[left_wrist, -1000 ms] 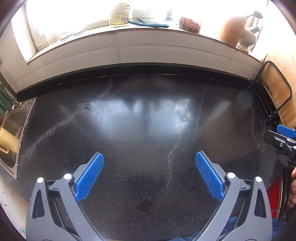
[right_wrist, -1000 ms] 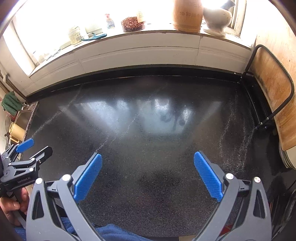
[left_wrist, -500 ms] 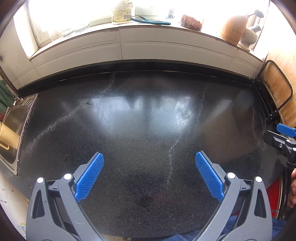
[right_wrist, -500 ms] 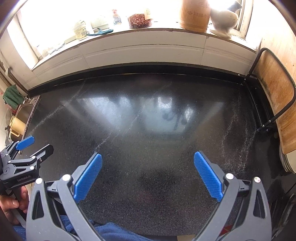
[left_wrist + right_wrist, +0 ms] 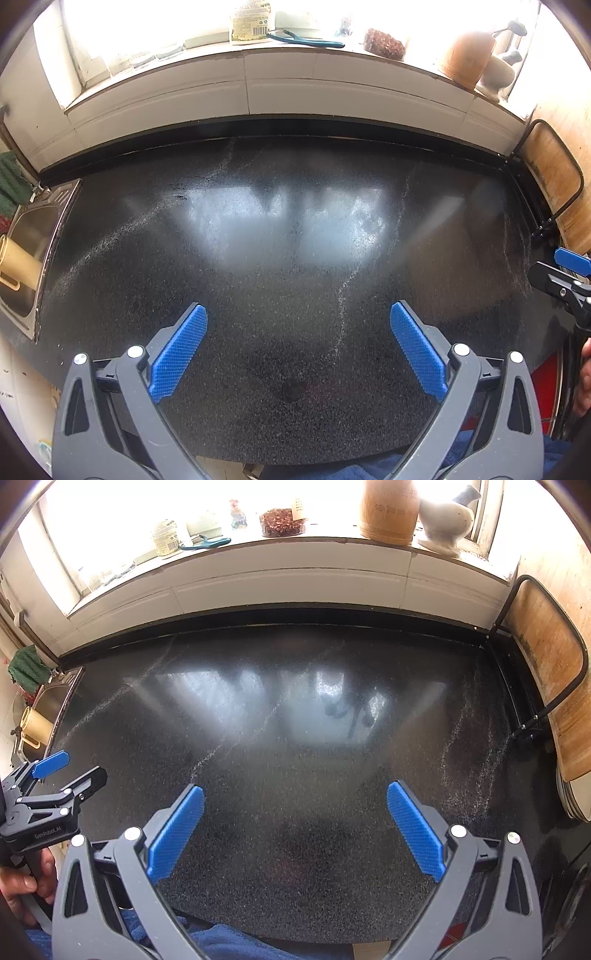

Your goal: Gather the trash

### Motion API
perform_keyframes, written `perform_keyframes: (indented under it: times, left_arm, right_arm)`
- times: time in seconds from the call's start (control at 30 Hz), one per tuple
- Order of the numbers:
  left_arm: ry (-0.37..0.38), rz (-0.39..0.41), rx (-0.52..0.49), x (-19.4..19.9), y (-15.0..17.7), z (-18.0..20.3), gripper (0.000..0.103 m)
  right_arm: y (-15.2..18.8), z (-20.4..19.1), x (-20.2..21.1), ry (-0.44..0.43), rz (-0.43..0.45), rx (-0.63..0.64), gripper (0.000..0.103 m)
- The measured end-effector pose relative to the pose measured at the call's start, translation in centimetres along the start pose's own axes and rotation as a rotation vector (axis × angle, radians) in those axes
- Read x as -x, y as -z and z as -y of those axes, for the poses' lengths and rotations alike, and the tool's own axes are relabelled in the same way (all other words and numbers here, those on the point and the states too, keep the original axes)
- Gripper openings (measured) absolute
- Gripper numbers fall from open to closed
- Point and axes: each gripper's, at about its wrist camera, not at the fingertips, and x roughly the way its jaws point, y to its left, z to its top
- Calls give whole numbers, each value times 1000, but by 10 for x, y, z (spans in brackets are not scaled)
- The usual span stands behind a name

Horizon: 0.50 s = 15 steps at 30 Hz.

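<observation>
A: What are the tongs doing?

B: The left tongs [image 5: 298, 343] and the right tongs [image 5: 295, 821] both stand wide apart, gripping nothing, above the near edge of the dark speckled desk [image 5: 295, 258].

A: And the trash?

B: I see no trash on the desk. To the left is a metal sink [image 5: 33, 251]. Farther back, on the windowsill [image 5: 295, 554], stand a jar [image 5: 166, 537], a wooden pot [image 5: 389, 511] and a white jug [image 5: 447, 517].
</observation>
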Motion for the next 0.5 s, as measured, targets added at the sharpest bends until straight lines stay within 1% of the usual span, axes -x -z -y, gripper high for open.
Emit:
perform_keyframes:
  times: [0.5]
  left_arm:
    - [5,0,0,2,6,-1,97]
  right_arm:
    - [3,-2,4,5,5,12,96]
